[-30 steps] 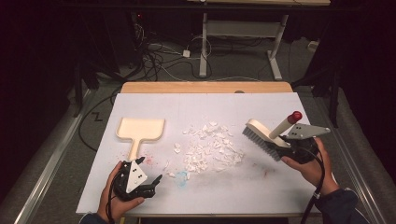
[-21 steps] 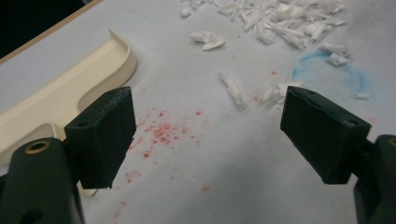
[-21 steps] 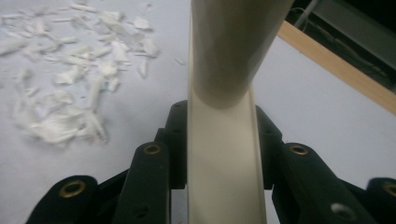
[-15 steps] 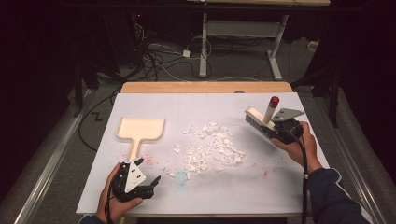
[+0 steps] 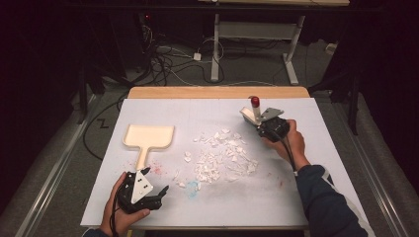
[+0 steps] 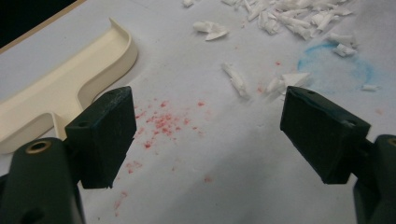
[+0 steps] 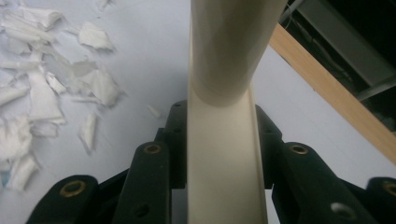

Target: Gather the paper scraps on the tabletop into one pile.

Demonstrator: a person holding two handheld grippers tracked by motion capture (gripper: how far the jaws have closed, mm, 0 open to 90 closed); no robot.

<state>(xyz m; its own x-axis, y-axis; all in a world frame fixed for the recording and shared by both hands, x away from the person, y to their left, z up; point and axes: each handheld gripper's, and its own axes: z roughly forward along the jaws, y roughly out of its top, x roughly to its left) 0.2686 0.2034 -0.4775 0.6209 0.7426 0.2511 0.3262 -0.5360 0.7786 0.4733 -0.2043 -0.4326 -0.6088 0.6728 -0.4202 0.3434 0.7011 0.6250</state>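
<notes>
Gripping the cream brush (image 5: 251, 114) by its handle at the table's (image 5: 316, 197) far right, the right gripper (image 5: 267, 127) stays beyond the torn paper pile (image 5: 221, 155), while the left gripper (image 5: 157, 193) gapes wide near the cream dustpan (image 5: 148, 138).

No printed text, label, brand or number can be read anywhere in these frames. The only sign-like mark is a "Z"-shaped figure (image 5: 103, 123) on the floor, well off to the far left of the left gripper (image 5: 159, 191), and it cannot be told whether it is a letter or just tape or cable. The small dark dots on that gripper's white plate (image 5: 142, 183) are too small to read.
</notes>
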